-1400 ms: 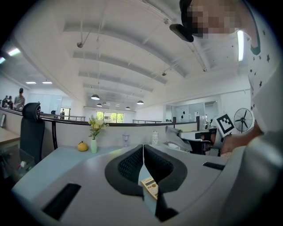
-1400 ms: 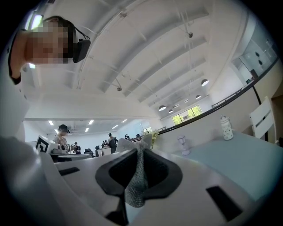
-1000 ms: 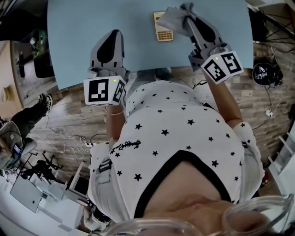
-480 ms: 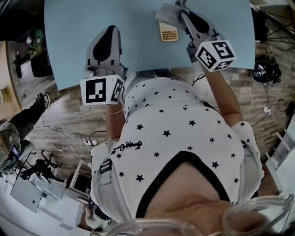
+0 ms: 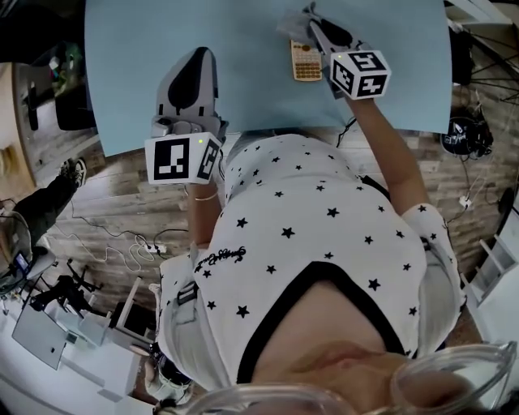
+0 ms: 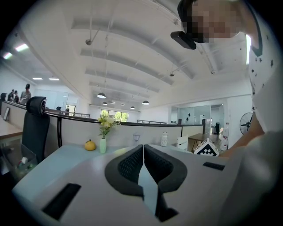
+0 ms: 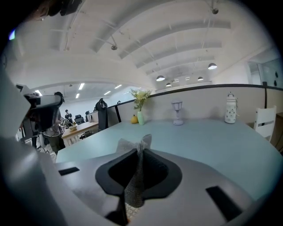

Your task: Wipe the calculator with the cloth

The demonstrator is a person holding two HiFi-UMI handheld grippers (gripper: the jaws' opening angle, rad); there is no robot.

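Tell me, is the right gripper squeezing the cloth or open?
Squeezing. The right gripper is shut, jaws pressed on the grey cloth between them.

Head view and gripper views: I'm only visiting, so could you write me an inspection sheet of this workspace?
Surface: light blue table, plain top.
Job's things: calculator lies flat on the table; grey cloth at its far end.
Clutter: vase with flowers, small yellow object and white jar along the table's far edge.
Grippers: left gripper shut, nothing in it; right gripper shut on the cloth.
Cables: loose cables on the wooden floor.
Surroundings: open office, black chair, people far off.
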